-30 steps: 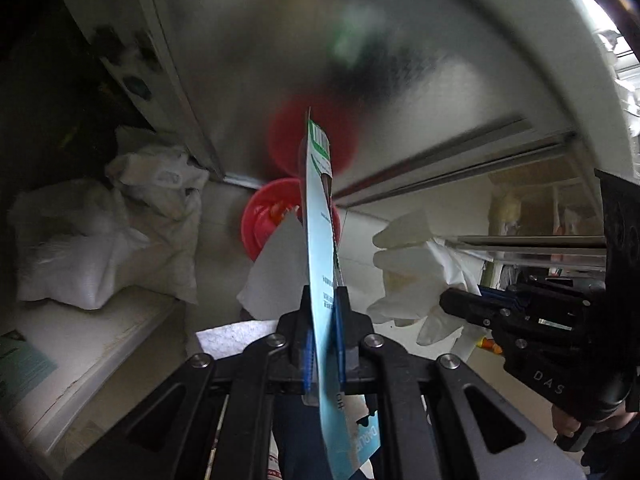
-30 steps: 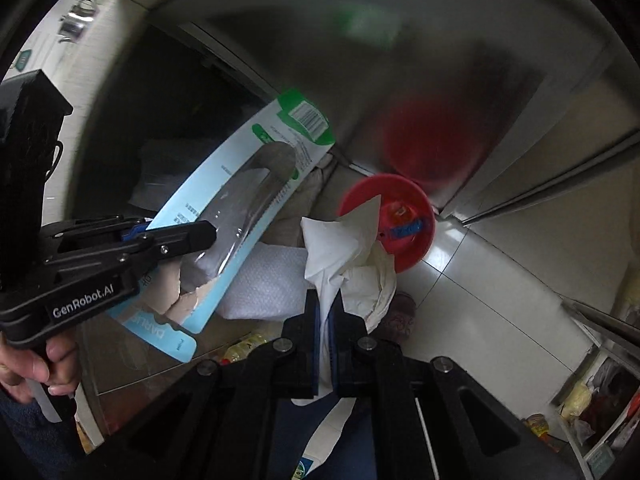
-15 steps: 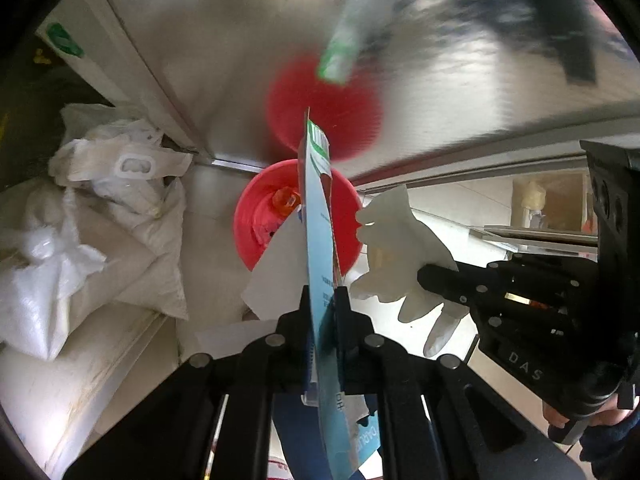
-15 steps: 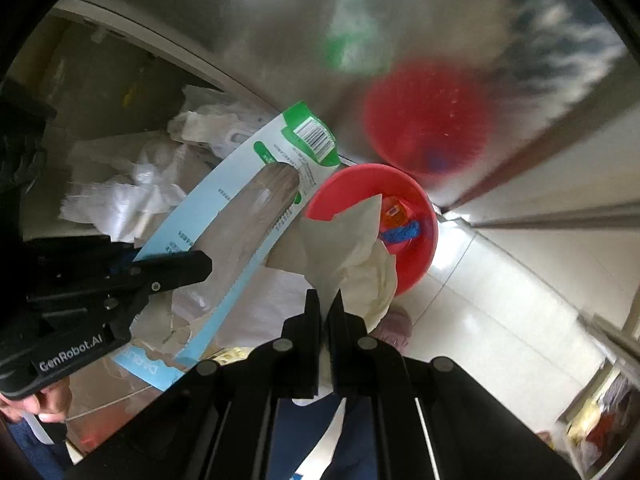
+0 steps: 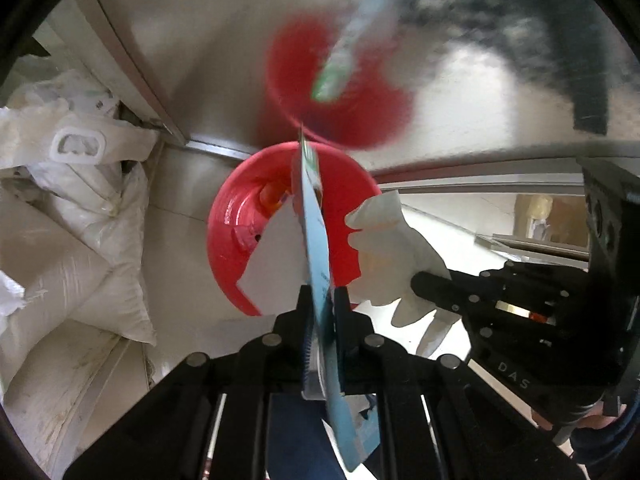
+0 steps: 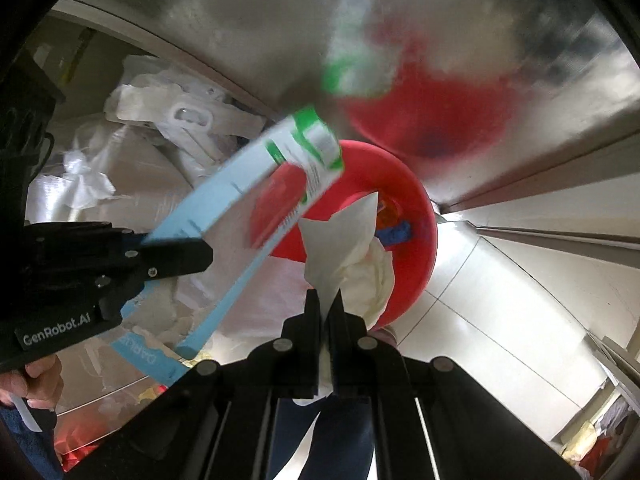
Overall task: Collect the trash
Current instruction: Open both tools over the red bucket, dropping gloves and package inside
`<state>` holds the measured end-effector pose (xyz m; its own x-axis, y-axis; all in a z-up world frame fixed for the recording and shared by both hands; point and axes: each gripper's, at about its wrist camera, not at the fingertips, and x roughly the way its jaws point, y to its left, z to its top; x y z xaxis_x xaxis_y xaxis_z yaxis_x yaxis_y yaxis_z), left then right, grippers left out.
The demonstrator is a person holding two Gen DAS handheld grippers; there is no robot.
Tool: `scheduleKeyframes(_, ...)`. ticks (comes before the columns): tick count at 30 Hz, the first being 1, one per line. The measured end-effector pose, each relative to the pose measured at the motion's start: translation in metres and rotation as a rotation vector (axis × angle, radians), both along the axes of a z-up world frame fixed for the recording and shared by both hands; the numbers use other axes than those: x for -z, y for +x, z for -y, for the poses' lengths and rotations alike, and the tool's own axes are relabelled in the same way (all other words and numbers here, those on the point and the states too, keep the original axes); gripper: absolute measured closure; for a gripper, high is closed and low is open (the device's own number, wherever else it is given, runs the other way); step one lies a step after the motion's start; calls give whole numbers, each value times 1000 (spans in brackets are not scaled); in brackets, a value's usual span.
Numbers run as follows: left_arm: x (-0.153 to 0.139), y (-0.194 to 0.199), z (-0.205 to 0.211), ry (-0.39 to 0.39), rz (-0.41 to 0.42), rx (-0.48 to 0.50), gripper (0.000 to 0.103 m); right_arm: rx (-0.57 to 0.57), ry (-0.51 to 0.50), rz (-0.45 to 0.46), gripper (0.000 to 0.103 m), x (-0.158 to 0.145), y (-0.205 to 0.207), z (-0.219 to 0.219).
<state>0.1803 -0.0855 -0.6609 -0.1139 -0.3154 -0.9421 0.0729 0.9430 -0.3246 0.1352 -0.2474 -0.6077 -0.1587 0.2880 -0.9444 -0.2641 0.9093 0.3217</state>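
Red bin [image 5: 240,236] below; my left gripper [image 5: 320,300] clamps the blue cardboard package [image 5: 316,240], my right gripper [image 6: 329,304] pinches white tissue [image 6: 344,236].

On the floor the bin [image 5: 240,240] stands against a metal panel [image 5: 224,48], sacks [image 5: 72,240] piled to its left, while above it the left tool [image 5: 320,300] pinches a torn package [image 5: 316,232] beside the right tool [image 6: 328,308] pinching what seems crumpled paper [image 6: 352,248].

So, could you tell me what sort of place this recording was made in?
Probably a kitchen storeroom or back-of-house area: a brushed steel cabinet front stands on a pale tiled floor, white woven sacks are piled alongside, and a red bin sits on the floor.
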Motion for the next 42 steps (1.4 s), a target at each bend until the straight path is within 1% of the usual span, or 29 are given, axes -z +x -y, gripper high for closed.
scheduleKeyframes(3, 15, 1, 2, 22, -4, 3, 96, -2, -6, -8, 100, 14, 0, -5)
scheduleKeyframes(6, 26, 0, 3, 50, 4, 32, 96, -3, -5, -14, 100, 22, -2, -7)
scheduleKeyframes(8, 29, 0, 0, 43, 2, 31, 96, -2, -3, -22, 100, 27, -2, -7)
scheduleKeyframes(10, 28, 0, -1, 28, -2, 24, 93, -2, -7, -26, 100, 30, -3, -6)
scheduleKeyframes(12, 34, 1, -4, 31, -9, 22, 90, -6, -12, -30, 100, 34, -4, -6)
scheduleKeyframes(15, 36, 0, -6, 39, -11, 18, 89, -3, -9, -34, 98, 37, -4, -5)
scheduleKeyframes(17, 35, 0, -7, 41, -16, 10, 85, -3, -8, -35, 80, 36, -4, -4)
scheduleKeyframes(18, 33, -1, -7, 40, -18, 6, 82, -1, -6, -35, 76, 35, -4, -3)
scheduleKeyframes(19, 33, -1, -8, 40, -18, 1, 80, 2, 4, -32, 70, 34, -3, -2)
scheduleKeyframes(21, 31, -1, -11, 46, -18, -5, 79, 5, 16, -34, 64, 33, -3, -1)
scheduleKeyframes(23, 30, -2, -13, 50, -20, -11, 79, 2, 6, -29, 57, 33, -3, -2)
scheduleKeyframes(26, 23, -6, -14, 48, -22, -19, 79, -1, 4, -36, 55, 30, -3, -3)
scheduleKeyframes(29, 13, -10, -15, 58, -18, -15, 79, -14, -8, -29, 55, 22, -5, -5)
scheduleKeyframes(31, 1, -14, -17, 65, -17, -15, 79, -22, -10, -18, 53, 9, -9, -7)
scheduleKeyframes(32, -8, -16, -18, 68, -13, -19, 79, -25, -9, -15, 46, 2, -10, -7)
scheduleKeyframes(33, -16, -18, -19, 73, -10, -22, 78, -30, -8, -6, 42, -9, -13, -8)
scheduleKeyframes(34, -26, -21, -20, 79, -5, -25, 72, -30, -7, 2, 39, -18, -15, -9)
scheduleKeyframes(36, -50, -27, -22, 79, 12, -34, 67, -29, -14, 20, 38, -40, -19, -9)
scheduleKeyframes(37, -67, -32, -23, 77, 24, -39, 67, -30, -20, 27, 37, -53, -22, -9)
scheduleKeyframes(40, -103, -42, -25, 75, 37, -46, 67, -22, -26, 47, 26, -90, -29, -9)
scheduleKeyframes(42, -130, -52, -27, 70, 45, -50, 67, -15, -22, 51, 26, -116, -34, -9)
